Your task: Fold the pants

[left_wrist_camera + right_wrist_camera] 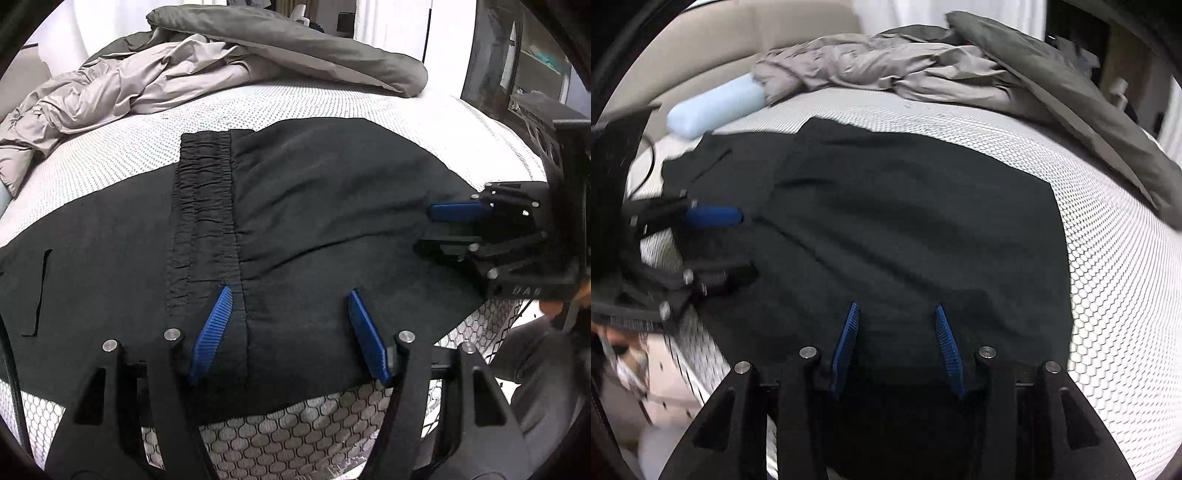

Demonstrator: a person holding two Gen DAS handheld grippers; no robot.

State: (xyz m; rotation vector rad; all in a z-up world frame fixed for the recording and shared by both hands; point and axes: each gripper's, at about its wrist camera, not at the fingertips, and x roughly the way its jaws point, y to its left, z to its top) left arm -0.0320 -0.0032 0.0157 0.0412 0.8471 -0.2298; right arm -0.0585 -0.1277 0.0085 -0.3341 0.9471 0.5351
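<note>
Black pants (295, 206) lie flat on the white mattress (110, 155), folded over, with the elastic waistband (203, 206) running toward me. My left gripper (288, 295) is open, its blue pads just above the fabric near the front edge. My right gripper (894, 310) is open over the pants (905, 221) near the bed's front edge. The right gripper also shows at the right of the left wrist view (432, 229), open at the pants' right edge. The left gripper shows at the left of the right wrist view (746, 243), open.
A crumpled grey duvet (147, 81) and a dark grey cover (314, 48) lie at the back of the bed. A pale blue bolster (716, 107) lies at the back left. The person's grey-clad leg (535, 369) is by the bed's right front.
</note>
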